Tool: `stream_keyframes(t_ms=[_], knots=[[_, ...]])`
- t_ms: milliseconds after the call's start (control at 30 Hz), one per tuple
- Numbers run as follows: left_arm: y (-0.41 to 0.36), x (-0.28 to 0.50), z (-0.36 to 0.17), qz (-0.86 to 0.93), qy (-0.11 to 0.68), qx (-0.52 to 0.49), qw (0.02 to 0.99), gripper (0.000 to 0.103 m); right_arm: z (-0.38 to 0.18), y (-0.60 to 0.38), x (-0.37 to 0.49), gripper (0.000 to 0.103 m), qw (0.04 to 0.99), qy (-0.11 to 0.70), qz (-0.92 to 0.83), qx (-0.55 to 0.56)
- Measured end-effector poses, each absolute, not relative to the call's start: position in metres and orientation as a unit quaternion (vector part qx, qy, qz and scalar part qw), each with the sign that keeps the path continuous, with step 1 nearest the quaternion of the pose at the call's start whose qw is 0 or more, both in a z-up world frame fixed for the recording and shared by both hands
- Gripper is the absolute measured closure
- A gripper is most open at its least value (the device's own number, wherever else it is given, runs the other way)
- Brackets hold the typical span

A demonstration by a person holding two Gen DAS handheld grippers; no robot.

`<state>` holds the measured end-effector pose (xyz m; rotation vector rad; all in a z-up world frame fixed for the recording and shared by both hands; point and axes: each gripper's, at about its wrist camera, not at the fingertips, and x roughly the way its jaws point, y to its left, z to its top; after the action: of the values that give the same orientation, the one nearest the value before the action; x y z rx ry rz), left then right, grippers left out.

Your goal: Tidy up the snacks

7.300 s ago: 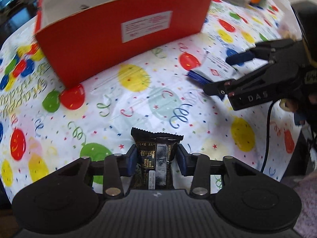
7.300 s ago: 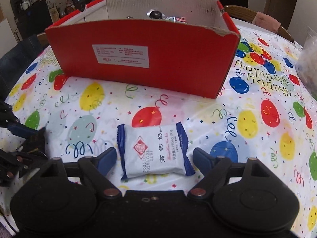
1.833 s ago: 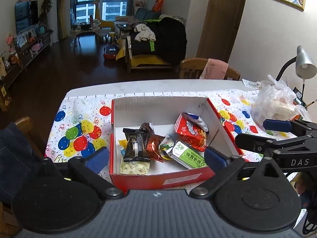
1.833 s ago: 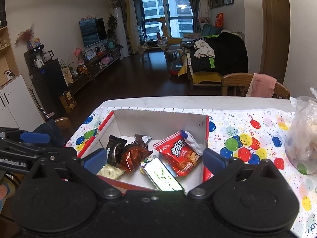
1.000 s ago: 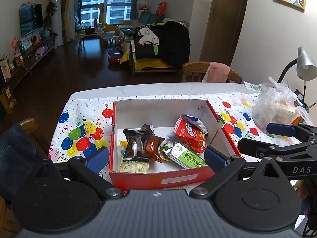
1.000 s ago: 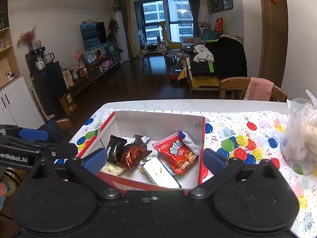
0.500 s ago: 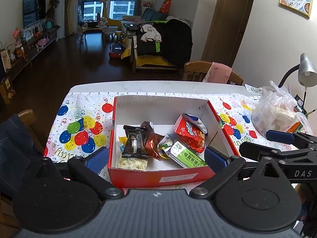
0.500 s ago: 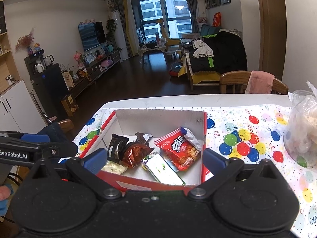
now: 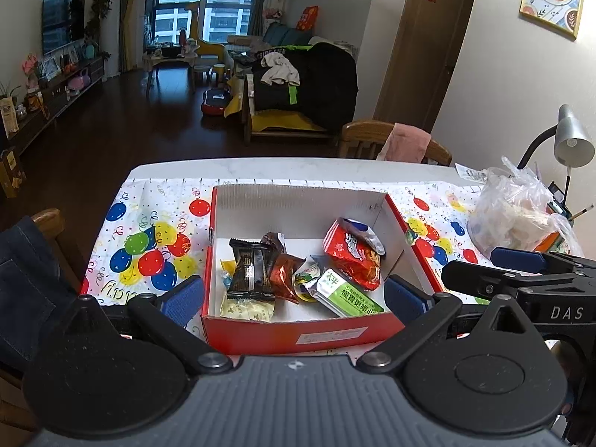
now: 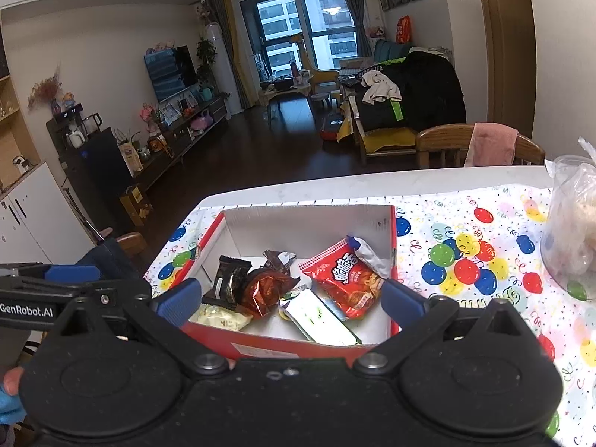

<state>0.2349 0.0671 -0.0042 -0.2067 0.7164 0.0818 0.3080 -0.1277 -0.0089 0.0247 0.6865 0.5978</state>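
Note:
A red cardboard box (image 9: 298, 333) with white inside stands on the balloon tablecloth and also shows in the right wrist view (image 10: 283, 346). Several snacks lie in it: a black bar (image 9: 249, 272), a brown-orange packet (image 9: 285, 277), a red bag (image 9: 352, 253), a green-white pack (image 9: 344, 294) and a pale yellow packet (image 9: 246, 307). My left gripper (image 9: 294, 296) is open and empty, raised above the box's near edge. My right gripper (image 10: 288, 300) is open and empty, also raised before the box. Each gripper shows at the side of the other's view.
A clear plastic bag of food (image 9: 516, 214) stands at the right on the tablecloth (image 9: 149, 231). A desk lamp (image 9: 571, 139) is behind it. Wooden chairs (image 9: 395, 141) stand at the far side and at the left (image 9: 48, 223).
Both grippers held snacks on the table 7.3 s ago; now they are open and empty, raised over the box. In the last second the views shifted only slightly.

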Motion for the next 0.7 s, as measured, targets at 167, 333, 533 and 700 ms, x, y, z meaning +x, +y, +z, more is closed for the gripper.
stream_keyframes(t_ms=[167, 333, 533, 700], knots=[[0.0661, 0.2328, -0.0018, 0.036, 0.344, -0.100, 0.933, 0.000, -0.0084, -0.1275, 0.3059, 0.000, 0.898, 0.332, 0.288, 0.011], [0.0648, 0.2301, -0.0008, 0.032, 0.340, -0.099, 0.935, 0.000, -0.0084, -0.1273, 0.3057, 0.000, 0.899, 0.331, 0.287, 0.011], [0.0640, 0.2286, -0.0018, 0.025, 0.344, -0.097, 0.933, 0.000, -0.0079, -0.1281, 0.3023, 0.000, 0.900, 0.332, 0.283, 0.011], [0.0620, 0.2252, -0.0020, 0.017, 0.345, -0.093, 0.934, 0.000, -0.0083, -0.1304, 0.2987, 0.000, 0.900, 0.333, 0.280, 0.012]])
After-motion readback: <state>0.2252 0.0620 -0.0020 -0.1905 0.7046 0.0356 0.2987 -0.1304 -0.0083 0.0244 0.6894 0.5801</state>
